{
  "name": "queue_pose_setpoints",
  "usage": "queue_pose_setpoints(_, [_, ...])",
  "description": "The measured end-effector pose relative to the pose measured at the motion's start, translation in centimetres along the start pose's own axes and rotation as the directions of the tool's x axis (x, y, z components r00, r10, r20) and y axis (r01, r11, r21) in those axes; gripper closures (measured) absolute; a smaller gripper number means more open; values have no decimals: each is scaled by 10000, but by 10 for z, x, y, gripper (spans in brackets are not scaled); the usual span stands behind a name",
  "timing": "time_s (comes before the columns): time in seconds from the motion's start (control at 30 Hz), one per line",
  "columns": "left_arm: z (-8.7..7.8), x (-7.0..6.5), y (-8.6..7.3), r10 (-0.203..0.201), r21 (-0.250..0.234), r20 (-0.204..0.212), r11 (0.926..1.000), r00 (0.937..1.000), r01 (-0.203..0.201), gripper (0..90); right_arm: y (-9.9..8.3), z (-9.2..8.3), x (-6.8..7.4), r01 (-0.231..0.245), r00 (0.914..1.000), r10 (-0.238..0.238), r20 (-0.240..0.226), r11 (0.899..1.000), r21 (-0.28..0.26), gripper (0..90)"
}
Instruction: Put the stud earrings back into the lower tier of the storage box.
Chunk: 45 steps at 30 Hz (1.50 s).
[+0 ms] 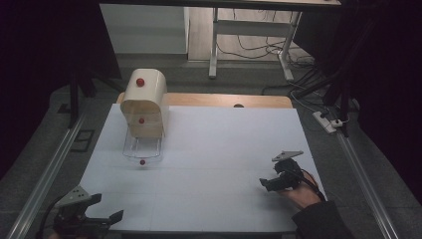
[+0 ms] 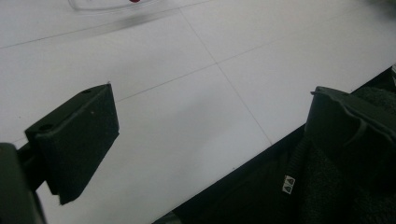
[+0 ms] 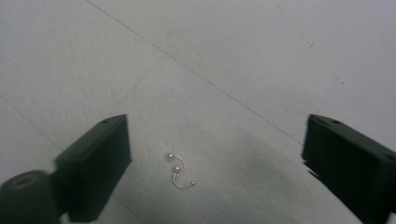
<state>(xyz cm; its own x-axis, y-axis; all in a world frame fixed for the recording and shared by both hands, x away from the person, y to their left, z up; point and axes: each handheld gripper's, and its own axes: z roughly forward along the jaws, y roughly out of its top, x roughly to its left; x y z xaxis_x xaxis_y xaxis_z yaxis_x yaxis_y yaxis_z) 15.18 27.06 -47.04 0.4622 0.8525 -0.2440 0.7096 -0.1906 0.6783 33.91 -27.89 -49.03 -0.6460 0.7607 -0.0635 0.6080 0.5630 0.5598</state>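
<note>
A small pearl earring [image 3: 178, 171] with a thin curved wire lies on the white table top [image 3: 233, 56]. My right gripper [image 3: 219, 158] hangs just over it, open, the earring on the surface between the two black jaws and nearer the left one. In the high view the right gripper [image 1: 267, 183] is near the table's right front, held by a hand in a dark sleeve. My left gripper [image 1: 107, 208] rests at the front left corner, open and empty. In its own view, the left gripper [image 2: 210, 126] straddles the table's front edge.
A cream rounded cabinet [image 1: 144, 102] with red knobs stands at the back left, its clear drawer [image 1: 142, 148] pulled out toward me. Metal rails [image 1: 50, 169] run along both sides of the table. Desk legs and cables [image 1: 278, 50] lie beyond the far edge.
</note>
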Motion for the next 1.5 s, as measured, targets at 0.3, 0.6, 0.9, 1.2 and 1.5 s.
queue_pose_setpoints(0.3, [0,1,0,-50,-1,25,10000,10000,50,35,5,5,1,780,9946,-735,-732,9951,611,569])
queue_pose_setpoints(0.6, [0,1,0,-83,-14,50,10000,10000,83,36,6,10,7,1468,9802,-1314,-1479,9842,985,775])
queue_pose_setpoints(0.9, [0,1,0,-95,10,60,10000,9999,95,37,9,9,6,1656,9819,-1556,-1078,9820,908,864])
queue_pose_setpoints(1.2, [0,1,0,-107,22,65,9999,9999,106,37,11,2,1,1110,9882,-1070,-1100,9933,313,864])
queue_pose_setpoints(1.5, [0,2,0,-173,20,106,9998,9998,173,36,28,-13,14,776,9766,-961,-1925,9918,-1014,864])
